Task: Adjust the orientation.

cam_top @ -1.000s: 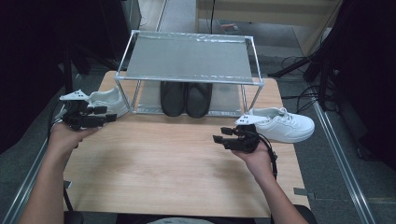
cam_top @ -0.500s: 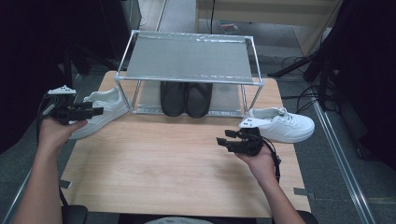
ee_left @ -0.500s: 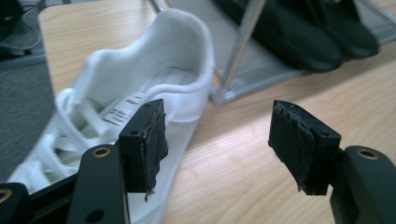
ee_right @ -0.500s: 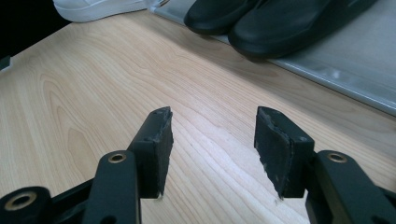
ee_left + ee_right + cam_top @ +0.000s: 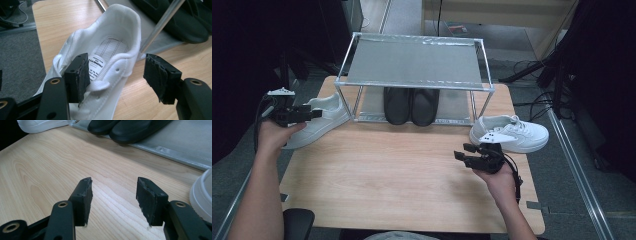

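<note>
Left gripper view: jaws straddling shoe collar, no clamp yet

Left gripper [image 5: 117, 77] is open. One pad sits inside the mouth of the left white sneaker [image 5: 105, 65], the other outside over bare counter [image 5: 140, 100], so the collar wall stands between them, unpinched. In the high view that sneaker [image 5: 319, 120] lies at left centre of frame, beside the leg of the metal shoe rack [image 5: 412, 65], with the left gripper [image 5: 314, 114] at it.

Right gripper [image 5: 113, 202] is open and empty, above bare wood. In the high view it [image 5: 467, 152] hovers lower right, near the right white sneaker [image 5: 512, 134] but apart from it. Black shoes [image 5: 411, 105] sit on the lower rack shelf.

Risks, my read:
- Collar is soft, so a shallow bite could fold it and slip off on lift.
- Grip near the heel end leaves the toe hanging, so the shoe may swing.
- Rack leg is close; a tilted shoe could snag it on the way up.
</note>
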The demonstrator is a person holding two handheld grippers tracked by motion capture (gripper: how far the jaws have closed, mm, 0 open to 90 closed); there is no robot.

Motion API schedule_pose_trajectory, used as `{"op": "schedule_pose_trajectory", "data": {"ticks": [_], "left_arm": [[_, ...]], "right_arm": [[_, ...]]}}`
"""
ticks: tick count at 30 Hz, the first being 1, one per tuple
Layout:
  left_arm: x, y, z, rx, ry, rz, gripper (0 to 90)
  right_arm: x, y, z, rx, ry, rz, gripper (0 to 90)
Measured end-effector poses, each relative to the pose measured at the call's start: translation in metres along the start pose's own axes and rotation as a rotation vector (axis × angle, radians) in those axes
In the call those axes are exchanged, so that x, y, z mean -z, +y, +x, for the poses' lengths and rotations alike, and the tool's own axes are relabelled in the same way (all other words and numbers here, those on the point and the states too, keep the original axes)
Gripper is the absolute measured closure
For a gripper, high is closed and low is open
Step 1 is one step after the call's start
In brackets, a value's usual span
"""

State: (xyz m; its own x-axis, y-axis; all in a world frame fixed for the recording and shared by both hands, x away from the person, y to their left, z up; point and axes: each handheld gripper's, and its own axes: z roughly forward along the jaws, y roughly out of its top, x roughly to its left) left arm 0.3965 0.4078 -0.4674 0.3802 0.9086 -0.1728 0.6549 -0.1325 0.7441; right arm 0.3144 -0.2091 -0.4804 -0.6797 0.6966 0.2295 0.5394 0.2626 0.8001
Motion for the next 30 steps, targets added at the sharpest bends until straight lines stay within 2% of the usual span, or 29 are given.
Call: {"op": "schedule_pose_trajectory", "data": {"ticks": [2,5,9,11,15,17,25,30], "left_arm": [[-0.005,0.0,0.002,0.002,-0.003,0.013,38.0],[-0.01,-0.002,0.003,-0.018,0.007,0.016,41.1],[-0.017,-0.007,0.008,0.002,-0.027,0.036,42.5],[-0.017,-0.009,0.007,-0.006,-0.024,0.025,43.0],[-0.017,-0.011,0.007,-0.009,-0.048,0.011,49.4],[-0.017,-0.012,0.008,0.012,-0.062,0.004,51.2],[-0.015,-0.012,0.008,0.01,-0.073,0.014,61.3],[-0.013,-0.012,0.01,0.031,-0.074,0.02,68.2]], "right_arm": [[0.001,-0.001,-0.001,-0.005,-0.006,0.0,47.9],[0.003,-0.002,-0.001,-0.008,-0.009,-0.002,47.9],[0.004,-0.003,-0.001,-0.006,-0.012,-0.002,47.9],[0.004,-0.003,-0.001,-0.006,-0.012,-0.002,47.9],[0.002,-0.003,0.0,-0.003,-0.008,0.005,47.9],[0.001,-0.003,0.0,-0.001,-0.007,0.004,47.9],[0.0,-0.002,0.001,0.0,-0.003,0.004,47.7],[-0.001,-0.002,0.001,0.005,0.0,0.003,47.2]]}}
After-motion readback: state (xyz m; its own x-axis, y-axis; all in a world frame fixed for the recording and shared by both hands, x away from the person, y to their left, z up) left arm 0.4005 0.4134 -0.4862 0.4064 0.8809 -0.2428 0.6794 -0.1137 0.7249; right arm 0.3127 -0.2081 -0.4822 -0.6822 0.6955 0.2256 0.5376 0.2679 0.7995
